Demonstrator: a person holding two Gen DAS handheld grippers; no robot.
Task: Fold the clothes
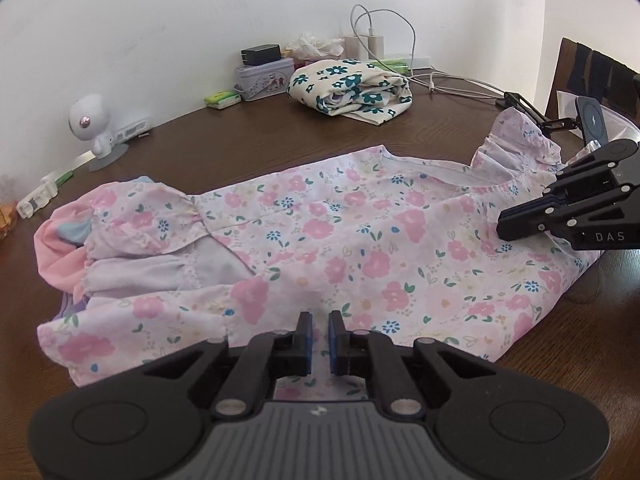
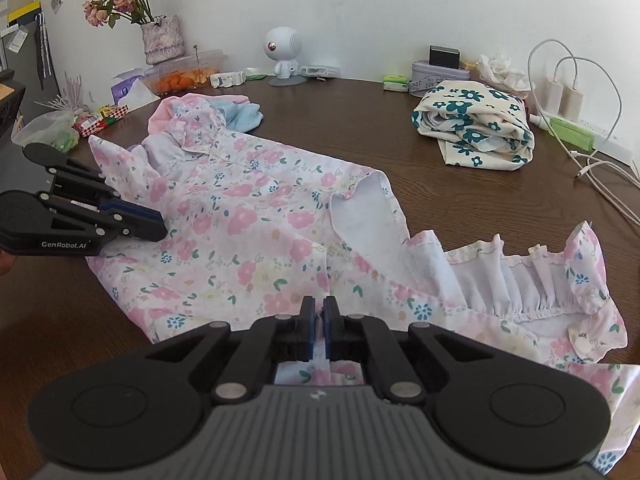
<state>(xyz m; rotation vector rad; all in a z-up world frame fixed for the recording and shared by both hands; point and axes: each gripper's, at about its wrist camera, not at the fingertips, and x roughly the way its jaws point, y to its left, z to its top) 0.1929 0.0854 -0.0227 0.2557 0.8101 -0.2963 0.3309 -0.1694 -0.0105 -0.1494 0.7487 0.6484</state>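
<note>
Pink floral dress (image 1: 320, 232) lies spread across the dark wooden table (image 1: 248, 136), ruffled neckline end toward the right gripper, gathered sleeves at the far end over a pink and blue garment (image 2: 240, 114). A second piece, cream with teal flowers (image 1: 352, 86), sits already bundled near the wall, well apart.

Left gripper (image 1: 319, 334): low over the near edge of the dress, jaws narrowed with a slim gap between the blue pads (image 1: 307, 340); fabric seems to run up into the gap, so likely a pinch on the hem, not certain.

Right gripper (image 2: 319, 320): pads nearly together with a ridge of floral cloth drawn up between them — reads as clamped on the dress near the bodice seam.

Judgement: step in hand is taking the near long edge to fold it across.

Notes for doing it well:
- Confirm both pinches catch the same layers before lifting.
- Lift both ends level; keep the edge taut between the grippers so no sag forms mid-span.
- Carry over toward the far edge, lay down flat.
- The neckline ruffle (image 2: 532, 280) is bunched; expect it to crumple unless smoothed.
</note>
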